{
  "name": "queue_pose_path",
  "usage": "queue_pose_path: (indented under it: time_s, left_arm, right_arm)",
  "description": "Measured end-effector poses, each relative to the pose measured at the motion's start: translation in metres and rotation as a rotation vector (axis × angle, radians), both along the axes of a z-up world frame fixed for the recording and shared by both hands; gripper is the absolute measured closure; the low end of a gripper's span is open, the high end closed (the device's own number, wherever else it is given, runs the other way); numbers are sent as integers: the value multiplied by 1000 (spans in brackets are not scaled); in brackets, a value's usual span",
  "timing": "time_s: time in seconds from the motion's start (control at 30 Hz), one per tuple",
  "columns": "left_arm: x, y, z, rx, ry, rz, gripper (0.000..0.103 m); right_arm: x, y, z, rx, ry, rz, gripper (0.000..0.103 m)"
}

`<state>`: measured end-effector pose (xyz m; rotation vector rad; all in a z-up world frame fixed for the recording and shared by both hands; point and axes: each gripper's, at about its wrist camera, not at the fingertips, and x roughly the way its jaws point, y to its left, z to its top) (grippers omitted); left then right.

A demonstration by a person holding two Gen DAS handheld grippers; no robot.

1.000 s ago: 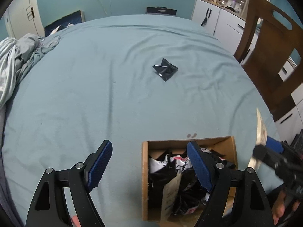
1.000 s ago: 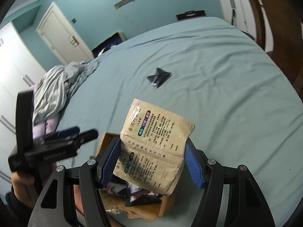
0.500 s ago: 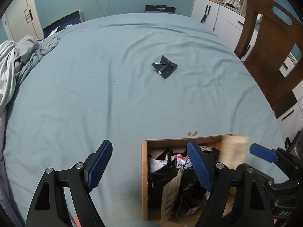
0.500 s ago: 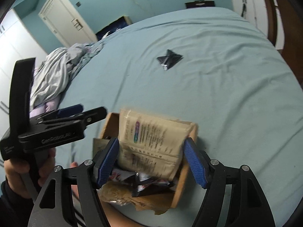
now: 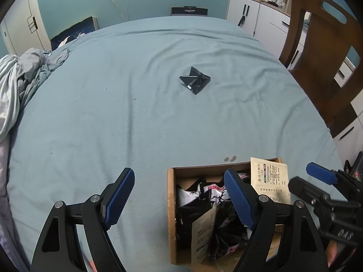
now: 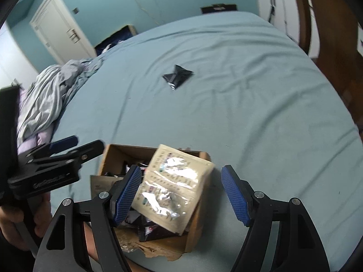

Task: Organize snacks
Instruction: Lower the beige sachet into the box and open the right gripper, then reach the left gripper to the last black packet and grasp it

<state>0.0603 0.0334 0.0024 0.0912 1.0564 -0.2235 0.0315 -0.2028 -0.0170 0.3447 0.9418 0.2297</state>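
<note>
bedsheet [image 5: 113, 90] plain teal-blue. cardboard box [image 5: 171, 215] brown. beige packet [image 6: 174, 185] with dark print, shiny glare. loose packet [image 5: 195, 79] glossy black. gripper pads [image 5: 238, 201] blue, dotted texture; frames black. chair [image 5: 317, 52] dark brown.

Beige snack packet [image 6: 174, 185] tilted atop open cardboard box [image 5: 171, 215] of snacks, black packet [image 5: 195, 79] lying well apart
</note>
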Motion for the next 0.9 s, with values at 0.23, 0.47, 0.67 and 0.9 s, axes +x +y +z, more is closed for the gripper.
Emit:
queue_pose_path:
  time_s: [0.23, 0.47, 0.67, 0.9]
  left_arm:
    - [0, -2, 0, 14, -1, -7, 21]
    - [0, -2, 1, 16, -2, -7, 21]
    - [2, -4, 2, 12, 8, -18, 21]
    - [18, -18, -13, 44, 45, -69, 18]
  right_arm:
    - [0, -2, 3, -25, 26, -51, 31]
    - [4, 5, 3, -35, 50, -58, 31]
    - [13, 5, 1, -44, 74, -60, 31]
    - [29, 1, -8, -38, 136, -95, 31]
